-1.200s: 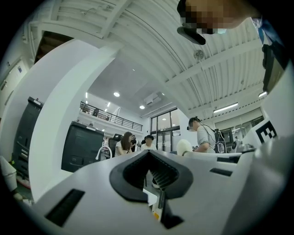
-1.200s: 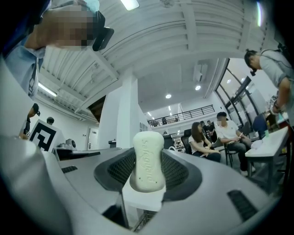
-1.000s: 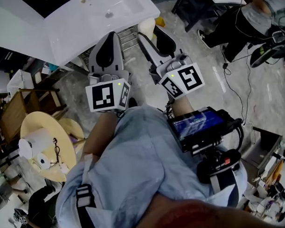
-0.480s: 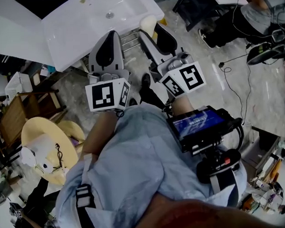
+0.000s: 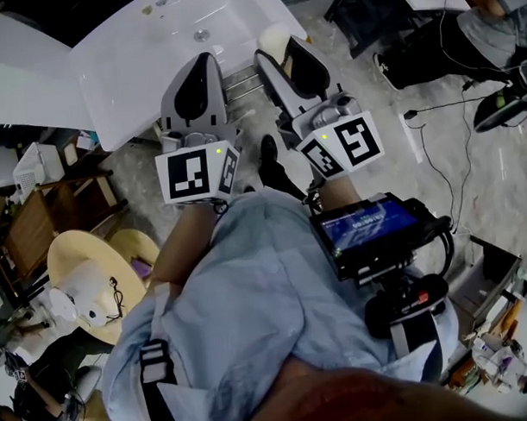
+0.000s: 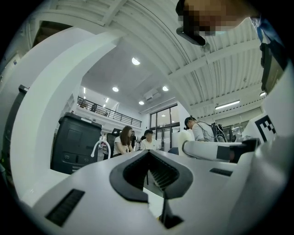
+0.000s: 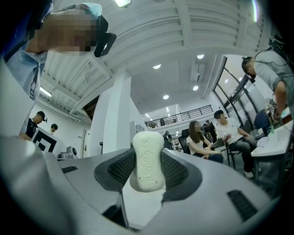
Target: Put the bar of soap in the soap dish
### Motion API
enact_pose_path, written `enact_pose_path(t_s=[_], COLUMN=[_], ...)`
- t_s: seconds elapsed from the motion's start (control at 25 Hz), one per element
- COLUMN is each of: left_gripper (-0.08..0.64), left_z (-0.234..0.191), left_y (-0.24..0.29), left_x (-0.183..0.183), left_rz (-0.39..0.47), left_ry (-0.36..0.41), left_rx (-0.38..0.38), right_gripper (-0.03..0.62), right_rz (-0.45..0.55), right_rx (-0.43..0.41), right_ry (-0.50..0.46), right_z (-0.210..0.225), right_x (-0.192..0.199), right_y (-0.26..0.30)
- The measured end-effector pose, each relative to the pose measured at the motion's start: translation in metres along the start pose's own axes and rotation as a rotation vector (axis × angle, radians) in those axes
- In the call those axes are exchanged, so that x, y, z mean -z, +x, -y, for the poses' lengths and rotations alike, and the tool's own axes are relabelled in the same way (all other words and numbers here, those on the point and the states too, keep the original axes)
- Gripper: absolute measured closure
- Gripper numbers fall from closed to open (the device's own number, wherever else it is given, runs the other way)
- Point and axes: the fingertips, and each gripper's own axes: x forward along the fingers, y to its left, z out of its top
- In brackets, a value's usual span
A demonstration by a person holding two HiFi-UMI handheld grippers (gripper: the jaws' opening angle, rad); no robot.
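Observation:
In the head view both grippers are held up in front of my chest, pointing toward a white sink basin (image 5: 146, 58). My right gripper (image 5: 279, 51) is shut on a cream bar of soap (image 5: 272, 41), which sits beside the basin's near corner. In the right gripper view the soap (image 7: 148, 158) stands upright, clamped between the dark ribbed pads of the right gripper (image 7: 148, 179). My left gripper (image 5: 200, 62) lies just left of it; in the left gripper view the left gripper (image 6: 157, 176) has its pads together with nothing between them. I can make out no soap dish.
A metal rack (image 5: 239, 77) shows under the basin. A wooden chair (image 5: 48, 213) and a round straw-coloured stool with a white toy (image 5: 87, 285) stand at the left. A screen unit (image 5: 368, 232) hangs at my chest. Cables (image 5: 439, 169) cross the floor; a seated person (image 5: 464, 34) is at the far right.
Both grippers keep nearly the same pose and the soap stays clamped. The basin and floor have slid slightly in the head view, with the basin corner now closer to the soap.

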Motion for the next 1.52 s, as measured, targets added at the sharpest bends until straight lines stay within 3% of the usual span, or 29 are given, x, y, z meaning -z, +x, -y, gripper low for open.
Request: enact_pose_path(t_s=[0.68, 1.12, 1.24, 1.4, 1.52], left_gripper=[0.552, 0.552, 0.552, 0.552, 0.552], left_z=[-0.010, -0.007, 0.006, 0.063, 0.070], left_y=[0.033, 0.009, -0.016, -0.075, -0.077], left_x=[-0.008, -0.012, -0.012, -0.026, -0.022], left_rz=[-0.013, 0.028, 0.031, 0.074, 0.073], left_ry=[0.069, 0.061, 0.050, 0.043, 0.029], left_rx=[-0.026, -0.031, -0.040, 0.007, 0.020], right_gripper=[0.402, 0.403, 0.403, 0.402, 0.403], right_rz=[0.046, 0.051, 0.047, 0.084, 0.078], right_rx=[-0.054, -0.055, -0.057, -0.025, -0.009], right_ry=[0.042, 0.018, 0.007, -0.042, -0.046], right_z=[0.015, 0.006, -0.005, -0.034, -0.033], right_x=[-0.010, -0.006, -0.009, -0.033, -0.032], right_y=[0.030, 0.019, -0.005, -0.085, -0.095])
